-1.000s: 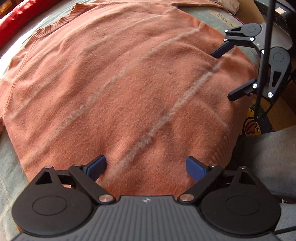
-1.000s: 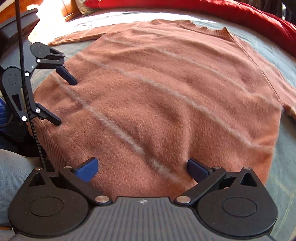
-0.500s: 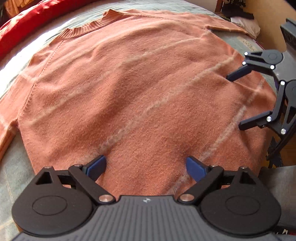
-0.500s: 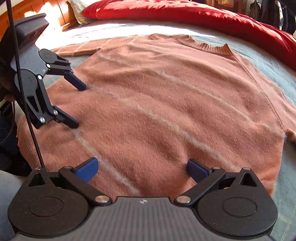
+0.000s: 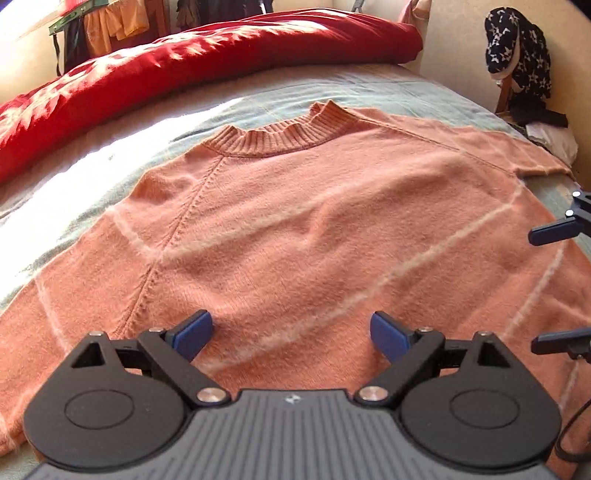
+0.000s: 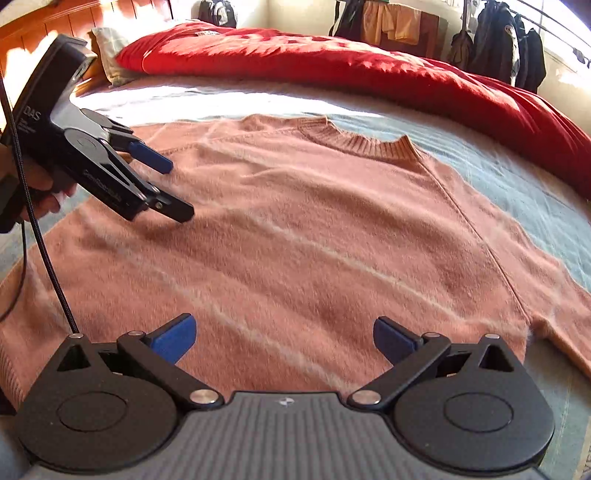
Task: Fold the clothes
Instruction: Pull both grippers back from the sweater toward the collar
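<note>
An orange-pink knit sweater (image 5: 295, 229) with pale stripes lies spread flat on the bed, its ribbed collar (image 5: 280, 136) at the far side. My left gripper (image 5: 290, 332) hovers open over the sweater's near half, with nothing between its blue pads. From the right wrist view the same sweater (image 6: 332, 236) fills the middle, with my right gripper (image 6: 282, 338) open above its lower part. There the left gripper (image 6: 175, 188) shows at the left, open just over the cloth, held by a hand (image 6: 37, 192). The right gripper's fingers (image 5: 554, 230) poke in at the right edge.
A red duvet (image 5: 184, 62) is bunched along the far side of the pale blue bedsheet (image 5: 388, 92). A dark star-patterned cloth (image 5: 517, 48) hangs at the back right. Clothes hang on a rack (image 6: 391, 22) behind the bed. A black cable (image 6: 44, 251) trails from the left gripper.
Both grippers have moved from the hem farther over the sweater and tilted up, so the collar and red duvet now show. Both stayed open. The sweater has not moved.
</note>
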A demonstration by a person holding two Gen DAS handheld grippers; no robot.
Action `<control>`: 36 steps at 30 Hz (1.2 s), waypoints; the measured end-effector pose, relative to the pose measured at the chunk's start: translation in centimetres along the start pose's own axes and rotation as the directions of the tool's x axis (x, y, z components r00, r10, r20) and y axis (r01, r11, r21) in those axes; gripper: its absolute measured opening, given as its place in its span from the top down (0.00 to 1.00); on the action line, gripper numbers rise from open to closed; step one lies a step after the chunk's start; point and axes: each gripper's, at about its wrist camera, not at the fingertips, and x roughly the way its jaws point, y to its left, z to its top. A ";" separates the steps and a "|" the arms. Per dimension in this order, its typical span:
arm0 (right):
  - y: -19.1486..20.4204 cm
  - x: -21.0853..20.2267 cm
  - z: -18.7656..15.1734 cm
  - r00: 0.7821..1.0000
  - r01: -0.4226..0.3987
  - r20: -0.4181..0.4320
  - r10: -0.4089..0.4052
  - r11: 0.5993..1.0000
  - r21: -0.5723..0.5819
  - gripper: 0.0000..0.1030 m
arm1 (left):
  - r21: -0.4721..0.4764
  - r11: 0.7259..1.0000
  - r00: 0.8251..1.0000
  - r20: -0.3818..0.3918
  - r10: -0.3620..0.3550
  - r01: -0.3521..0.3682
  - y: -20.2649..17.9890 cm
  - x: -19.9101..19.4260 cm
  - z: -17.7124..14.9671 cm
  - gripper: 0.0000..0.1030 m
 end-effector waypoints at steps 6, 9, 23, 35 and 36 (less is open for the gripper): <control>0.4 3.7 0.6 0.997 0.022 -0.079 -0.021 1.000 0.000 0.00 | -0.073 0.997 1.000 -0.022 0.011 -0.012 3.6 -0.1 -1.4 0.10; 0.7 3.9 -0.1 0.996 0.053 -0.078 -0.053 0.999 -0.004 0.00 | -0.103 0.995 0.998 -0.058 -0.004 -0.002 4.7 -1.7 -2.1 0.13; -0.3 2.0 3.5 0.981 0.176 -0.104 -0.163 0.975 0.137 0.00 | -0.211 0.976 0.998 -0.025 -0.057 0.051 4.4 -1.7 -1.5 0.13; -7.0 11.3 8.0 0.994 0.100 0.011 -0.106 0.965 0.244 0.00 | -0.332 0.926 0.981 0.013 0.192 -0.177 7.2 -2.5 2.3 0.13; -7.4 11.4 8.2 0.994 0.098 0.019 -0.106 0.963 0.252 0.00 | -0.328 0.928 0.982 0.015 0.190 -0.175 6.8 -2.3 2.5 0.13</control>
